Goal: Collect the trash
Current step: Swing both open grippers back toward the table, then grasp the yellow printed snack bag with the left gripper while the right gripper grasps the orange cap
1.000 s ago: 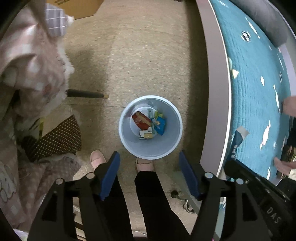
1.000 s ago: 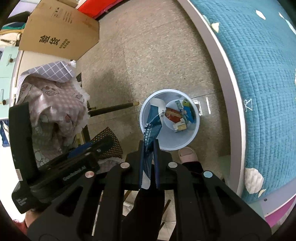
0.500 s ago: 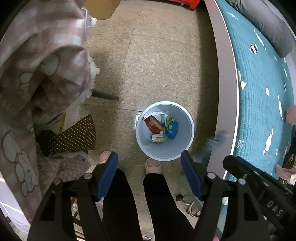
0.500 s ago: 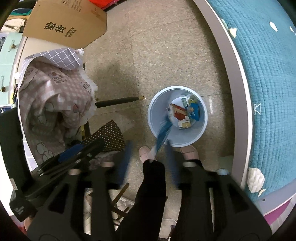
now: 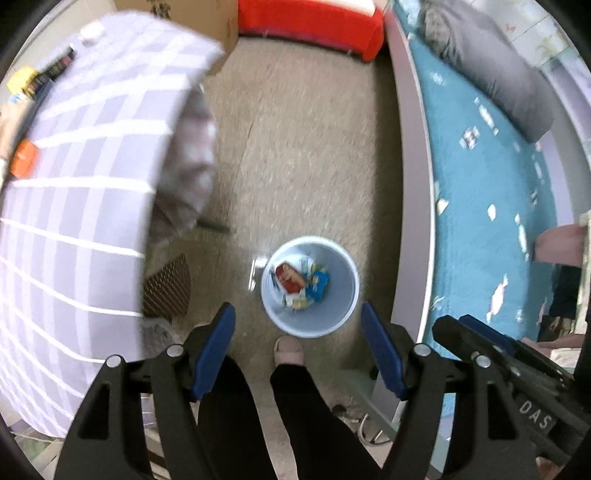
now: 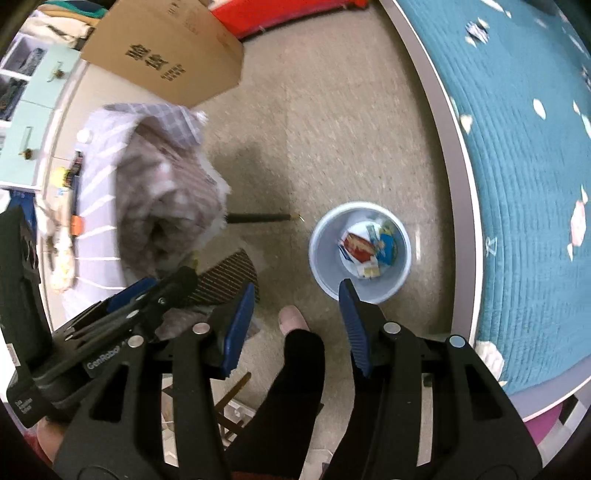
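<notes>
Speckled beige floor (image 5: 303, 155), seen from above; teal quilted bed (image 5: 491, 229) along the right edge, red block (image 5: 310, 22) and cardboard box (image 6: 166, 55) at the far end, checked cloth (image 5: 74, 206) heaped at left.

Pose: both tools aimed steeply down at the floor, held side by side above the legs (image 5: 229, 417) and slippered feet (image 5: 289, 347) of the person standing below. Right tool's body visible at lower right of the left view; left tool's body at lower left of the right view.

Container: pale blue bin (image 5: 349, 295), round, upright on the floor, just ahead of the feet, near the bed's edge. Contents: trash (image 5: 299, 282) at the bottom, a loose pile including a red packet (image 6: 356, 244), a blue packet (image 6: 386, 245) and smaller white and yellow scraps. Seen between and beyond the fingertips in the left view; just past the right fingertip in the right view. Well apart from both tools.

Left gripper (image 5: 297, 350): jaws wide apart, blue pads bare, nothing between them, touching nothing.

Right gripper (image 6: 297, 325): jaws parted, having just been opening; nothing between the pads, nothing touched.

Other: thin dark rod (image 6: 258, 218) flat on the floor, left of the bin; dotted dark fabric (image 6: 225, 275) near the cloth heap.
</notes>
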The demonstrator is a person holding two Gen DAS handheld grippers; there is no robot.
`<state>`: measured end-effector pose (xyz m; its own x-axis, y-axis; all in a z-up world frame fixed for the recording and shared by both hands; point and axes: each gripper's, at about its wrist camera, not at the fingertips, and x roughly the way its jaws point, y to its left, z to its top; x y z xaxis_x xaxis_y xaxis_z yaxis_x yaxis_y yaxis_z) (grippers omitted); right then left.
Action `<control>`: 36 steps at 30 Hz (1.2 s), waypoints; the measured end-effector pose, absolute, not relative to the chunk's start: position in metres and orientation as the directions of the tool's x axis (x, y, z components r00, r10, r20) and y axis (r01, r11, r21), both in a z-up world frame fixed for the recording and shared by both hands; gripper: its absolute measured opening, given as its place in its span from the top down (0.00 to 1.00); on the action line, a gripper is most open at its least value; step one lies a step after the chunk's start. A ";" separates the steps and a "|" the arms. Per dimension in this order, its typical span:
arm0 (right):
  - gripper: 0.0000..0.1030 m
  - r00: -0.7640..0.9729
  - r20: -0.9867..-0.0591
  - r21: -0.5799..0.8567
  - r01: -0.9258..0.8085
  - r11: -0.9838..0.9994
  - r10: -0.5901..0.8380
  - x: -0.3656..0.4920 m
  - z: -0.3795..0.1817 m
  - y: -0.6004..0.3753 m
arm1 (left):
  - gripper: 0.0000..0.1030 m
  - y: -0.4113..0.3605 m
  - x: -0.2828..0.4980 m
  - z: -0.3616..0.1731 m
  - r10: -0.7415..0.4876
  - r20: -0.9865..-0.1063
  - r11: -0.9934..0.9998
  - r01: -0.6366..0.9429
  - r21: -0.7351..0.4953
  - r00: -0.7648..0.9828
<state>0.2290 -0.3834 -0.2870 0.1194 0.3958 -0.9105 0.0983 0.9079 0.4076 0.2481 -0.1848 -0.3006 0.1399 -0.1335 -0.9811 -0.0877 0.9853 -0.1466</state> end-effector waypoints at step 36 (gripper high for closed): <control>0.50 0.121 -0.900 0.377 -0.266 0.887 0.418 0.288 -0.244 -0.051 | 0.30 0.106 0.235 -0.253 0.187 -0.933 0.969 0.099 0.227 0.308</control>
<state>0.2884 -0.0513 -0.2443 0.1212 0.4184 -0.9001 -0.2663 0.8873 0.3766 0.2352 0.1058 -0.2533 0.3079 0.1868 -0.9329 0.0993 0.9689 0.2267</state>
